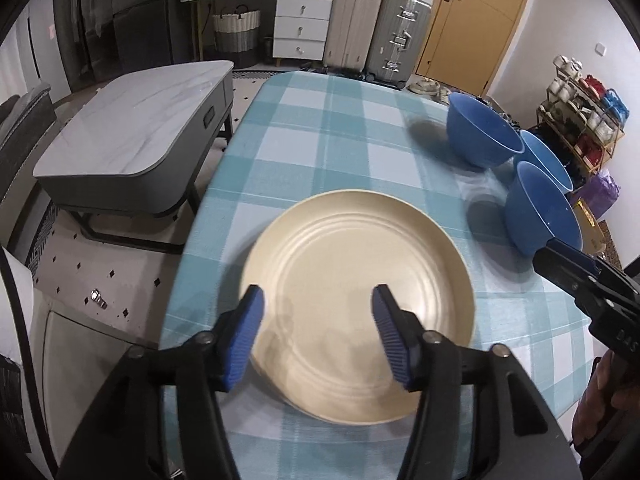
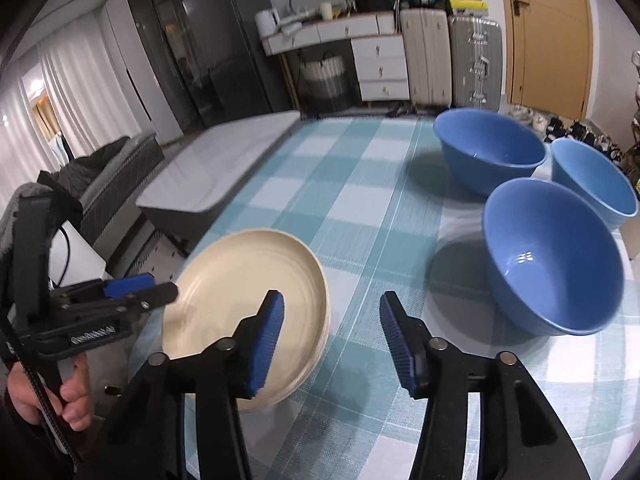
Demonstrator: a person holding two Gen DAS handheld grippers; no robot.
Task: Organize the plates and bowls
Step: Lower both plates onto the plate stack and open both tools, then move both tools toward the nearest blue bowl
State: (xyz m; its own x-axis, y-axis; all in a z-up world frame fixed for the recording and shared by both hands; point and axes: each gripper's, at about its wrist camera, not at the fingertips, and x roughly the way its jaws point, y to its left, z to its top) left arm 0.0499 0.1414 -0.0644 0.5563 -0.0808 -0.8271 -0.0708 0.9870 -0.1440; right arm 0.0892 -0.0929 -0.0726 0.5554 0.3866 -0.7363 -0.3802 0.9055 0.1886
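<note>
A stack of cream plates (image 1: 356,280) (image 2: 240,292) rests on the blue checked tablecloth (image 1: 320,140), near the table's left edge. My left gripper (image 1: 318,296) hovers over the stack, open, with nothing between its blue pads. It also shows in the right wrist view as the left gripper (image 2: 162,286), held by a hand over the plates' left rim. My right gripper (image 2: 332,298) is open and empty above the cloth, just right of the plates. Three blue bowls stand upright and apart at the right: far bowl (image 2: 488,148), right bowl (image 2: 592,180), near bowl (image 2: 552,256).
A grey marble-top low table (image 1: 132,120) stands on the floor left of the table. White drawers (image 1: 300,24), suitcases (image 1: 380,28) and a wooden door (image 1: 472,20) line the far wall. A shelf of cups (image 1: 580,112) is at the right.
</note>
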